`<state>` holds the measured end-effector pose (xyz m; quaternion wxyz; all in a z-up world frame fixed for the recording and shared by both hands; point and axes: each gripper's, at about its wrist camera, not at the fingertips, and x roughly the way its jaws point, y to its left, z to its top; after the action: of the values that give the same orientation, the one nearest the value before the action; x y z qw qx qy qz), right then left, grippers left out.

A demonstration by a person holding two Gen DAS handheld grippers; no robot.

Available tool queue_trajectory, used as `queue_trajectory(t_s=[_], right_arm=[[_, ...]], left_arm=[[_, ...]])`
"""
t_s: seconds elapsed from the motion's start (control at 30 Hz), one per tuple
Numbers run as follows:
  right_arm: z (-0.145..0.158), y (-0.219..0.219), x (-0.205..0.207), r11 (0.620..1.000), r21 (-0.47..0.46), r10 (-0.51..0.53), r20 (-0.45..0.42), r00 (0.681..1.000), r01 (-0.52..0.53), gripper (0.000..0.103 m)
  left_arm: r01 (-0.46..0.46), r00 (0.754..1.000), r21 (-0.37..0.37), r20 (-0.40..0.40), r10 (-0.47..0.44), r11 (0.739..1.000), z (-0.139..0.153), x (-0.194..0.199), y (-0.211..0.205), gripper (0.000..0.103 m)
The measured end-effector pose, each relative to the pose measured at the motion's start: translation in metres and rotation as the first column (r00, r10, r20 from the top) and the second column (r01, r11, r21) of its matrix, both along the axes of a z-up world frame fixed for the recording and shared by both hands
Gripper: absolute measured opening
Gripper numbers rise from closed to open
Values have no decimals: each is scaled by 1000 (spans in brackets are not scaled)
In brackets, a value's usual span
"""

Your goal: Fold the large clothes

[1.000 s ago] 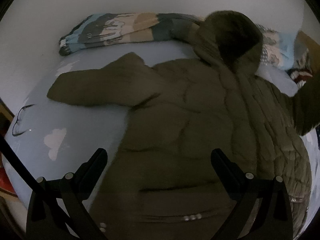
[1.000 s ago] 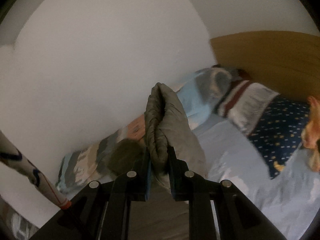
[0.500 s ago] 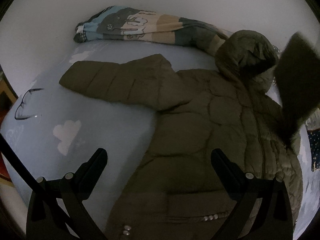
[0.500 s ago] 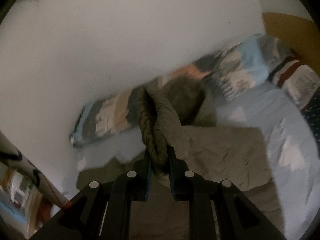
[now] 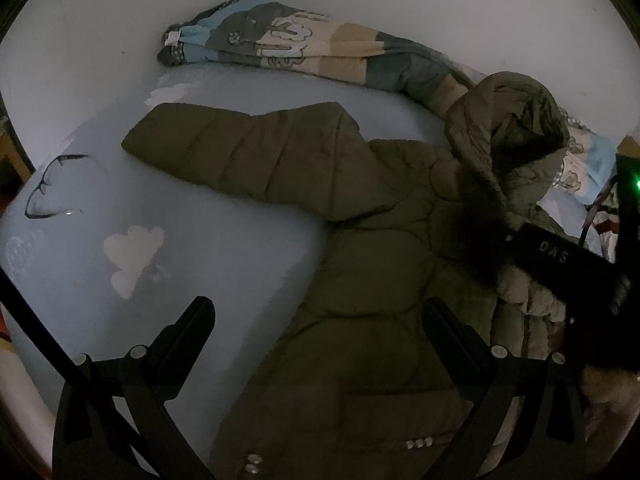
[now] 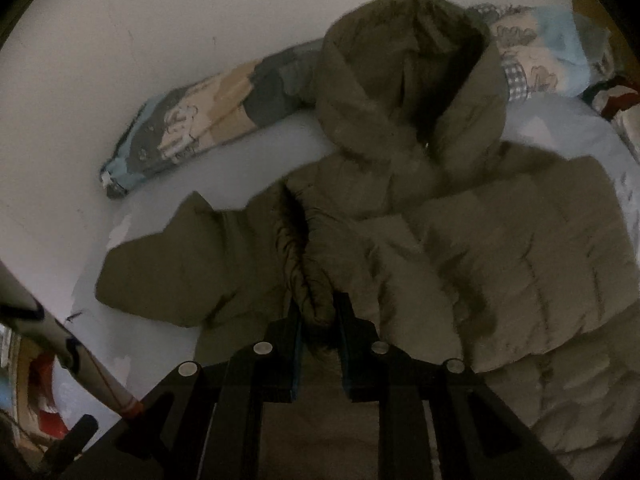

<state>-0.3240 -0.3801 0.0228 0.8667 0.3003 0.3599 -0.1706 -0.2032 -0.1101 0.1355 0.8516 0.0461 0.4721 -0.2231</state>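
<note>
The bed (image 5: 224, 240), under a pale blue sheet with white cloud prints, runs along a white wall (image 5: 360, 0). The sheet is bare on its left half, from the coat's side out to the mattress edge.

The coat (image 5: 372, 288), olive and quilted, lies flat on the right half of the bed. Its hood (image 6: 404, 80) is toward the wall and touches a patterned blanket (image 5: 304, 44) rolled along the wall. One sleeve (image 5: 248, 152) extends left across the sheet. The other sleeve is drawn across the chest.

The right gripper (image 6: 318, 316) is clamped on the cuff (image 6: 308, 280) of that drawn sleeve, above the coat's middle. The left gripper (image 5: 320, 316) is spread wide and holds nothing; it hovers over the coat's lower left edge.

Glasses (image 5: 48, 188) lie on the sheet near the left mattress edge, well apart from the coat.
</note>
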Motion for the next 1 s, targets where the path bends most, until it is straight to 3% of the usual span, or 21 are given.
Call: queue_trajectory(t_s=[0.03,0.1,0.17,0.23,0.3,0.37,0.47,0.53,0.6,0.67,0.77,0.9,1.0], right_arm=[[-5,1,5,1000,20,13,-5,1000,-13,52],[-6,9,3,997,60,46,3,999,-46,62],[7,21,-8,996,53,72,40,997,-74,62],[23,5,-24,997,24,74,88,993,-76,62],[39,-16,-45,999,16,30,126,992,-32,62],[42,-44,-63,998,-23,-49,100,994,51,62],[29,-86,-84,982,-71,-174,31,984,176,63],[6,-119,-101,957,-116,-274,-68,959,265,63],[-20,-142,-113,945,-101,-323,-128,938,312,63],[-50,-155,-121,939,-67,-343,-195,919,337,62],[-82,-164,-122,948,-17,-312,-219,924,316,65],[-70,-161,-118,951,-80,-310,-253,916,300,65],[-41,-142,-124,963,-49,-271,-149,951,267,66]], left_arm=[[1,1000,-2,-5,-1,1000,-1,0,-2,103],[3,1000,0,-5,-3,1000,-1,0,-3,103],[3,1000,1,-5,-3,1000,-2,0,-5,103],[2,1000,1,-7,-2,1000,-3,0,-7,103],[9,1000,7,-11,-8,1000,-6,-2,-13,103],[23,1000,21,-11,-22,1000,-9,-5,-19,103],[44,999,43,-2,-44,998,-12,-11,-32,103],[58,998,58,2,-58,997,-14,-15,-38,103],[72,997,74,3,-73,995,-18,-18,-46,103],[85,996,87,4,-85,993,-20,-20,-50,103],[95,995,99,12,-97,990,-20,-22,-55,103],[95,995,94,18,-97,991,-17,-21,-53,103],[91,996,82,17,-93,992,-14,-20,-49,103]])
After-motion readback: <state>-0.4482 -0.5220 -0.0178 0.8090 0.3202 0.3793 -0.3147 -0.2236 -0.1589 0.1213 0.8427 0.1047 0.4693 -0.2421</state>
